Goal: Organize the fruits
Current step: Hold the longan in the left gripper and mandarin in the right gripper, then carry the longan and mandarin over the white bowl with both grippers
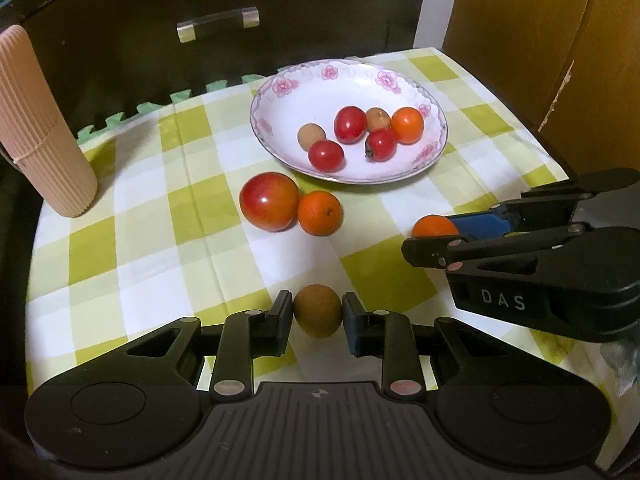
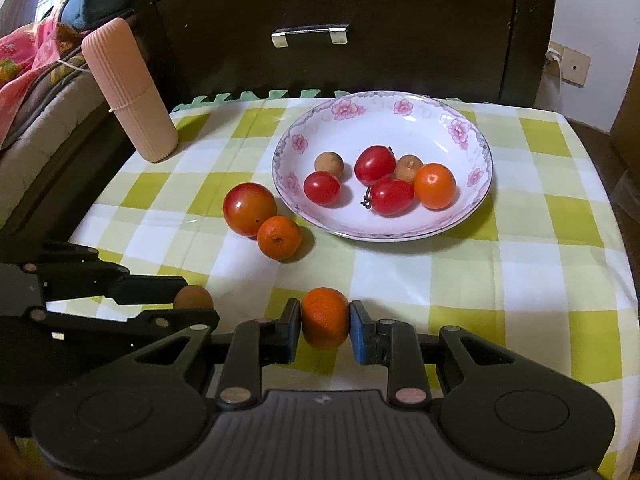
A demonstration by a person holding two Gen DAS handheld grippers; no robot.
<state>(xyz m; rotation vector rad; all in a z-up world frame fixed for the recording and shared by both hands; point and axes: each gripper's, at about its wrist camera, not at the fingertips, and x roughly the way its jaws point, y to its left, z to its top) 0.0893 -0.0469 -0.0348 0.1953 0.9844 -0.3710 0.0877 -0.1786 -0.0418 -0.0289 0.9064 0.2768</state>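
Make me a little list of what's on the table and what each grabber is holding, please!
left gripper: closed on a small brown fruit
right gripper: closed on a small orange
plate: three red tomatoes, two brown fruits, one orange fruit
loose on the checked cloth: big red tomato touching another orange, left of the plate
far left corner: ribbed pink container, upright

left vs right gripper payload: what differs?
The left gripper holds a brown fruit, dull and rough-skinned; the right gripper holds an orange fruit, bright and dimpled. The brown one looks slightly smaller. Both are round, pinched at the sides between the fingers, over the checked cloth, short of the plate.
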